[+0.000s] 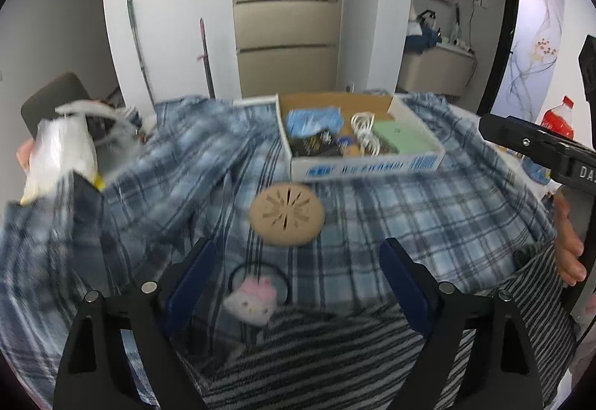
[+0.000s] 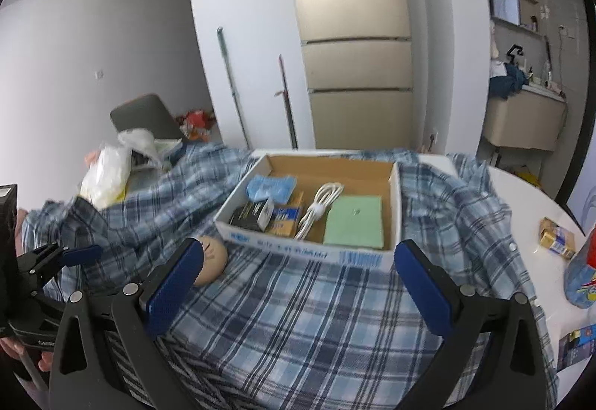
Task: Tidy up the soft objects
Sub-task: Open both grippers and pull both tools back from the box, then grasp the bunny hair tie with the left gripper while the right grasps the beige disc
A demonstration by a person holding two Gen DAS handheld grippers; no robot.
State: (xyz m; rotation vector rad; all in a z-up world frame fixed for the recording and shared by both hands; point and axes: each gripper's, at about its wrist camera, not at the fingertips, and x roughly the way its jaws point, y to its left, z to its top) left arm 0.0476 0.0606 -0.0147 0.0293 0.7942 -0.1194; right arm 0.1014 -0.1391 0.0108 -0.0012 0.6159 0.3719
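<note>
A white-walled room stood behind the scene, with a tall beige cabinet [image 2: 357, 48] of stacked drawers straight ahead and two thin poles leaning on the wall beside it. In front lay a round white table [image 2: 521, 208], nearly covered by a blue plaid shirt [image 2: 298, 317] spread wide and rumpled across it. Over the near edge of the shirt sat a grey striped garment [image 1: 316, 354], bunched up under the left gripper.

On the shirt, toward the far side, rested an open cardboard box [image 2: 313, 251] holding a green pad [image 2: 355, 221], a coiled white cable [image 2: 320, 208], a blue packet [image 2: 270, 188] and some dark small items. Just in front of the box lay a round tan disc [image 1: 286, 214] with slits cut in it — and nearer, a black hair tie with a pink-and-white plush charm [image 1: 251, 300], touching the striped garment's edge.

The left gripper [image 1: 298, 283] hung with jaws spread wide, nothing between them, the plush charm on the cloth between its fingers. The right gripper [image 2: 298, 283] was just as wide apart and empty above the plaid shirt, the disc peeking out beside its left finger. At the table's left edge sat a crumpled white plastic bag [image 2: 106, 175] — blurred in the left view.
</note>
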